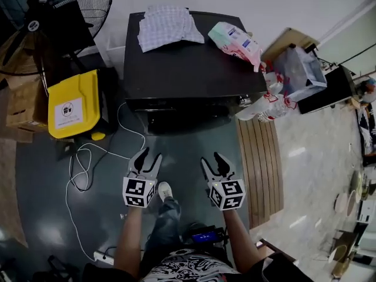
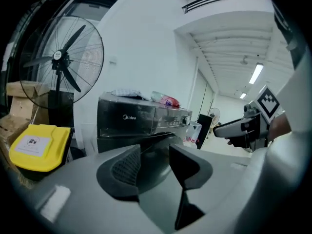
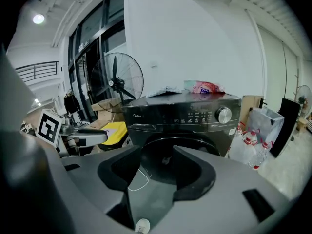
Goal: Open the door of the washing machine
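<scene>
The black front-loading washing machine (image 1: 194, 63) stands upper centre; its round dark glass door (image 3: 158, 155) looks stiff, latched, probably best hooked at the rim. Left gripper (image 1: 147, 160) and right gripper (image 1: 214, 162) both gape, empty

I see a dark grey floor (image 1: 194, 151) carrying the black washing machine (image 1: 188, 63), with a yellow bin (image 1: 73, 103) just left of it and a fan (image 1: 53, 16) behind the bin. A loose white cable (image 1: 88, 160) trails in front, a wooden slat board (image 1: 261, 163) lies to the right, and plastic bottles (image 1: 264, 106) sit at the machine's right corner. On the machine's top lie 1 checked cloth (image 1: 167, 25) and 1 pink-and-green pack (image 1: 236, 40), apart
</scene>
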Motion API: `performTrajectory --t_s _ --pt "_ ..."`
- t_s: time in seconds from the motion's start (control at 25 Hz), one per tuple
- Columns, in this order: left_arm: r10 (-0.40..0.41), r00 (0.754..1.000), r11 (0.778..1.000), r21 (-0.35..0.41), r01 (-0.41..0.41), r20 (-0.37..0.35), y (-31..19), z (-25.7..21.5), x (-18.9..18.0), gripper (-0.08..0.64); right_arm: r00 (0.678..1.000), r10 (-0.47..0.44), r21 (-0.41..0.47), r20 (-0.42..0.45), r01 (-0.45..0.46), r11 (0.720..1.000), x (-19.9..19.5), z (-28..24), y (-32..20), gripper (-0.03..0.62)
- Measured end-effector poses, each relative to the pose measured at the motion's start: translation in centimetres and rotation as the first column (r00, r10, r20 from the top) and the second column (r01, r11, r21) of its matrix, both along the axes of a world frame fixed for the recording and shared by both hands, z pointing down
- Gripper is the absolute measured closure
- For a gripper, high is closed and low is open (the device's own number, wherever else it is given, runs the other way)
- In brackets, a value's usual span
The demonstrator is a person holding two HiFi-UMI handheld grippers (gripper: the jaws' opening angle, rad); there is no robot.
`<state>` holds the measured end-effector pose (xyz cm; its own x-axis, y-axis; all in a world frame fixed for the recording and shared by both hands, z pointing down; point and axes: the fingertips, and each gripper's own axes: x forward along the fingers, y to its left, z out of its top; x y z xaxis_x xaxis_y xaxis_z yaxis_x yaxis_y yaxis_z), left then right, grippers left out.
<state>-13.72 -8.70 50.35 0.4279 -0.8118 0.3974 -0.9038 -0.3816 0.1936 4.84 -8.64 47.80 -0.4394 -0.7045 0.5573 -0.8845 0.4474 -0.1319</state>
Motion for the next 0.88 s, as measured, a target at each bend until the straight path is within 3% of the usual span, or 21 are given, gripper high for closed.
performTrajectory --t_s 0.36,0.64,0.88 --pt "0.023 1.0 0.998 -0.052 -0.023 -0.006 -4.6 7.1 -1.5 0.376 1.0 -0.02 -0.039 -0.015 0.02 0.999 -2.8 3.8 -2.7 0.387" --pt "0.112 0.992 0.989 -0.098 -0.107 0.053 -7.4 12.6 -0.9 0.365 0.998 0.054 -0.043 0.038 -0.052 0.998 -3.0 5.9 -4.3 0.393" --pt "0.138 0.988 0.987 -0.095 -0.131 0.071 -10.3 15.6 -0.5 0.357 0.993 0.1 -0.058 0.063 -0.097 0.994 -2.7 8.6 -6.0 0.393"
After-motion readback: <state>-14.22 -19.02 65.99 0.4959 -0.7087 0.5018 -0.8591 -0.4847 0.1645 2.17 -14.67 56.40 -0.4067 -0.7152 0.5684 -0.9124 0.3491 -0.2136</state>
